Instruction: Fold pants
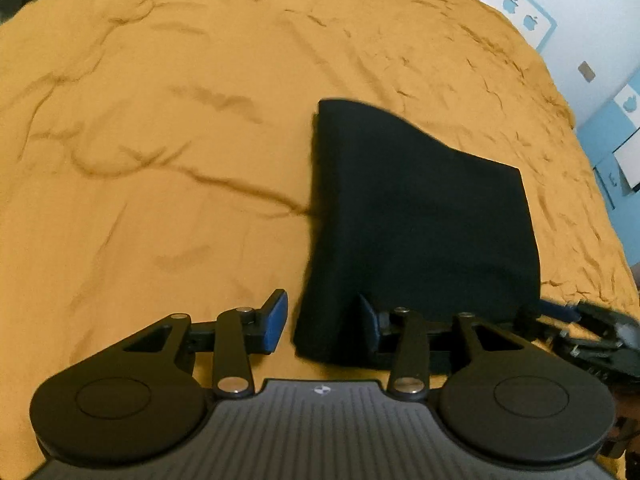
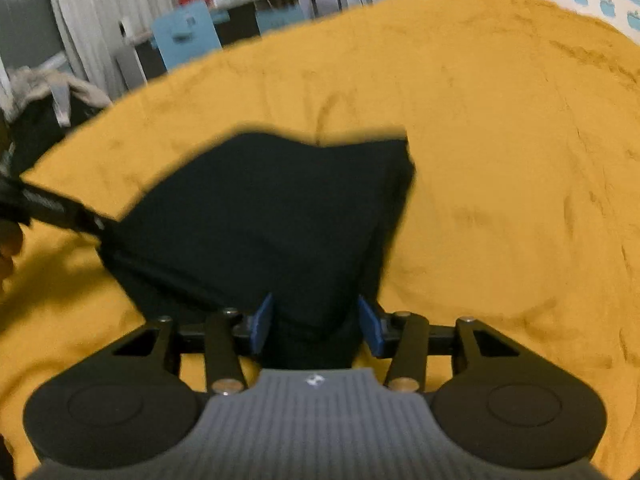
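**Folded pants lie just ahead of both grippers**

Your left hand-held gripper [image 1: 322, 326] stands open: its left pad is over bare bedspread, and the near left corner of the black pants [image 1: 420, 220] sits between the pads, which do not press on it. Your right hand-held gripper [image 2: 316, 326] is open too; the near edge of the pants [image 2: 260, 220] lies between its blue pads, and I cannot see them squeeze the cloth.

The pants lie as a compact dark packet on the bed [image 1: 160, 120], and they look already folded at least once. From both grippers the packet lies straight ahead and below, and its longer side seems to run away from you toward the far edge of the bed. Both hands are about equally near, one at each near corner, so I judge that the next move can use either.

The bed carries a wrinkled mustard bedspread. Behind it you have a white wall with light blue apple shapes [image 1: 510, 4], and in the right wrist view curtains and a blue cabinet [image 2: 186, 32].
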The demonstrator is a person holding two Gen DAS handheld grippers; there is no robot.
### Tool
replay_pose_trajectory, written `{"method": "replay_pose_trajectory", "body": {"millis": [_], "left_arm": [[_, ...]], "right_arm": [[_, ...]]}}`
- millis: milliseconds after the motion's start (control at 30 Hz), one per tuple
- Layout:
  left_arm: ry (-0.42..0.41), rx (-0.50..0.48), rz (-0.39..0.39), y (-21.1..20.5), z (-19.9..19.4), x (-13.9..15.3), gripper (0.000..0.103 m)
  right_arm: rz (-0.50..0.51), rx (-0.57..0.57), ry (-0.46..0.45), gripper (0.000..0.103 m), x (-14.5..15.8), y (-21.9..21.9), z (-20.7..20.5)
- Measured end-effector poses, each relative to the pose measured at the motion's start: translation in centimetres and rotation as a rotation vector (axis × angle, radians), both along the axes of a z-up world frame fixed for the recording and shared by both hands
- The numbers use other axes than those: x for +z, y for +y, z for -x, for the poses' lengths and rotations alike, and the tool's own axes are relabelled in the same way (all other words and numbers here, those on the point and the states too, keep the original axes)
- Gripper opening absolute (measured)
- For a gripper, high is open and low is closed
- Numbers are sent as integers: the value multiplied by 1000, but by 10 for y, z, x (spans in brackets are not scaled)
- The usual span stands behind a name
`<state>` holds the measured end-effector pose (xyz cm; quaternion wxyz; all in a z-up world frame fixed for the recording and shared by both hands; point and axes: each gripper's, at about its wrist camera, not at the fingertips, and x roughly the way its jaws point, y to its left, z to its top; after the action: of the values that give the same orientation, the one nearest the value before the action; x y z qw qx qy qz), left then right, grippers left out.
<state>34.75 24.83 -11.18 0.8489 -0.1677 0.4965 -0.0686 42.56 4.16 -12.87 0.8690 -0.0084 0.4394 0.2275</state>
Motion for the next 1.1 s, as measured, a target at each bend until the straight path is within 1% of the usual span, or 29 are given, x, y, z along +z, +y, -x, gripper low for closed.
{"method": "replay_pose_trajectory", "body": {"millis": [33, 100, 200, 300, 333, 400, 467, 533, 600, 633, 667, 700, 767, 833, 967, 1000, 1033, 1100], "left_arm": [[-1, 5, 1, 2, 3, -1, 49], [-4, 9, -5, 3, 7, 1, 49], [-17, 5, -46, -3, 12, 9, 49], [-14, -13, -115, -16, 9, 11, 49], [-12, -16, -132, -20, 8, 11, 49], [-7, -12, -146, -23, 8, 10, 49], [-2, -3, -138, -22, 8, 9, 49], [2, 4, -128, -20, 9, 9, 49], [0, -1, -130, -20, 10, 8, 49], [0, -3, -130, -19, 10, 7, 49], [3, -2, -127, -19, 9, 6, 49], [7, 1, -124, -18, 7, 5, 49], [11, 8, -123, -19, 7, 5, 49], [9, 9, -130, -20, 8, 6, 49], [15, 16, -116, -18, 9, 7, 49], [15, 16, -113, -17, 9, 7, 49], [14, 17, -110, -17, 10, 8, 49], [16, 18, -117, -18, 11, 9, 49]], "right_arm": [[2, -16, 34, 43, -4, -4, 0], [-33, -36, 20, 41, 0, -14, -1], [-63, -39, -90, 42, 21, -18, -7], [-67, -15, -172, 42, 38, -3, -28], [-58, 7, -190, 42, 40, 7, -39], [-55, 35, -197, 42, 41, 23, -63], [-115, 40, -187, 42, 45, 31, -84], [-187, 26, -183, 42, 56, 30, -90], [-277, 12, -229, 42, 73, 24, -88], [-312, 5, -249, 43, 81, 19, -87], [-325, -1, -260, 43, 83, 17, -89], [-316, -4, -262, 44, 84, 18, -92], [-244, -2, -246, 44, 79, 24, -100], [-193, 19, -218, 44, 64, 32, -113], [-49, 42, -107, 43, 13, 32, -129], [-28, 50, -84, 43, 2, 27, -128], [-22, 45, -80, 43, -6, 21, -124], [-27, -14, -79, 43, -7, 2, -109]]}}
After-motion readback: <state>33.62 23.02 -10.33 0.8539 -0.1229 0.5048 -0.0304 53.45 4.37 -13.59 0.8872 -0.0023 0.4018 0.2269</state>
